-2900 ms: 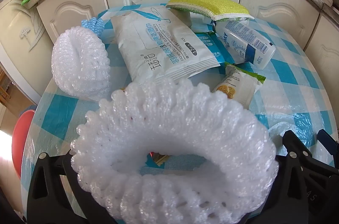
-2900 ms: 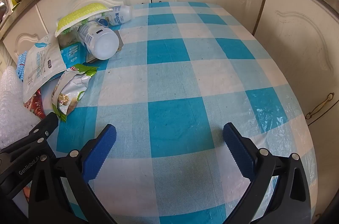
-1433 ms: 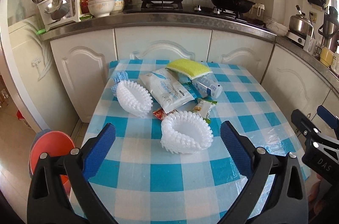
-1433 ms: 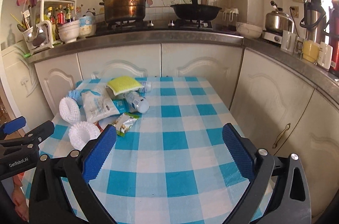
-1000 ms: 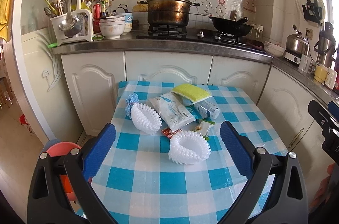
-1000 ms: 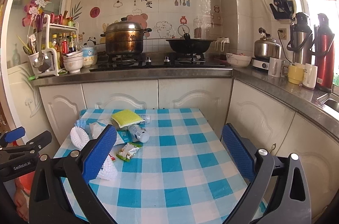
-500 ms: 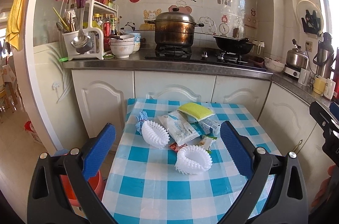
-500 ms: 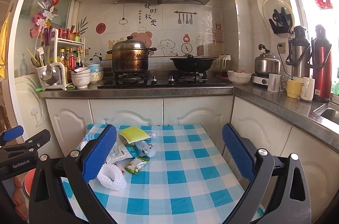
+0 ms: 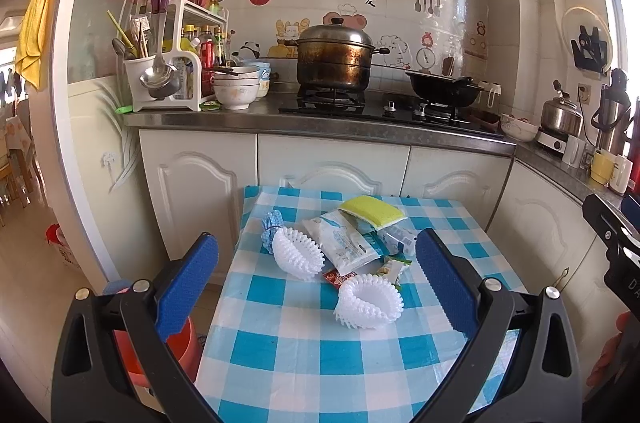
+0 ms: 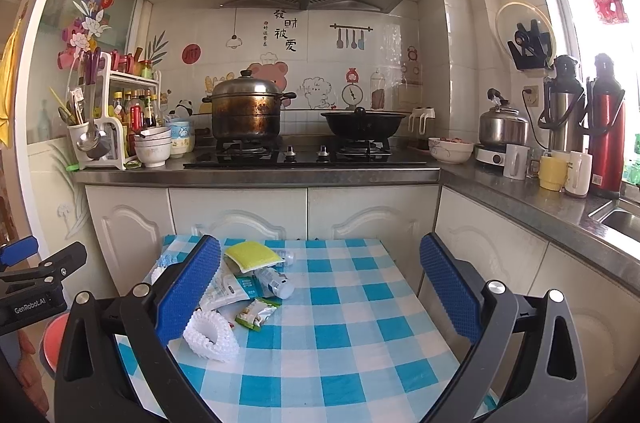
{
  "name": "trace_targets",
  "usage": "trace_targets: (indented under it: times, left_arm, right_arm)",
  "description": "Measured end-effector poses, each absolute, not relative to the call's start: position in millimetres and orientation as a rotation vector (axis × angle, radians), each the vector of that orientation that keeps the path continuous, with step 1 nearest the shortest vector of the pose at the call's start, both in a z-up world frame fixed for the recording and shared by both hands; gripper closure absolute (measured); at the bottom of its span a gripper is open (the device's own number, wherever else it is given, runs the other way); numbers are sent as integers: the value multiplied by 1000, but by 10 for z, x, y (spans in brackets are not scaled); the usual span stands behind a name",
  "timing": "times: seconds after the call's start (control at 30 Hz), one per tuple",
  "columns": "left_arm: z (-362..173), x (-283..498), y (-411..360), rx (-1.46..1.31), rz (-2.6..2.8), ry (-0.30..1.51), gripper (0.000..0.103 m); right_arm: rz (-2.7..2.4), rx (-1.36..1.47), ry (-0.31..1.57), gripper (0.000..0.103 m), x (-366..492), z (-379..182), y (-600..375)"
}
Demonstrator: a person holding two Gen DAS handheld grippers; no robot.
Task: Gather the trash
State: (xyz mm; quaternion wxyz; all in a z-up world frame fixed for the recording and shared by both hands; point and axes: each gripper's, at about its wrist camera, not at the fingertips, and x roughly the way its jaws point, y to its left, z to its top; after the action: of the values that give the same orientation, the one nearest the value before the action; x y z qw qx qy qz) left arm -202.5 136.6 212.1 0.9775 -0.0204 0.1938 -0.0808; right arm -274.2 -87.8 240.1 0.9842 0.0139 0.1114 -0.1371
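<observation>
Both grippers, left [image 9: 316, 277] and right [image 10: 320, 285], hang spread and empty above the checked table [image 9: 288, 351]. Nearest lies a white foam fruit net [image 9: 370, 299], a snack wrapper [image 9: 394, 267] beyond (likely next picks), each needing a descent and pinch.

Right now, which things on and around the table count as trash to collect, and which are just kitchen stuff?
Likely trash:
- near foam net
- far foam net
- green snack wrapper
- red wrapper
- red bin on the floor, probably where it goes

Probably not part of it:
- yellow sponge
- wipes pack
- small bottle
- pot
- wok
- kettle

Both claws are open.
</observation>
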Motion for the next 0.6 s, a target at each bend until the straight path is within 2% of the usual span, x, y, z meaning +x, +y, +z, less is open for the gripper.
trace_targets:
  times: [0.3, 0.6]
  left_arm:
    - [2015, -1918, 1430, -69, -146, 433, 4]
    - [1741, -1605, 1736, -130, -106, 523, 4]
  right_arm:
    - [-258, 34, 267, 4, -2598, 2260, -897]
    - [-125, 146, 444, 4, -2194, 1739, -1055]
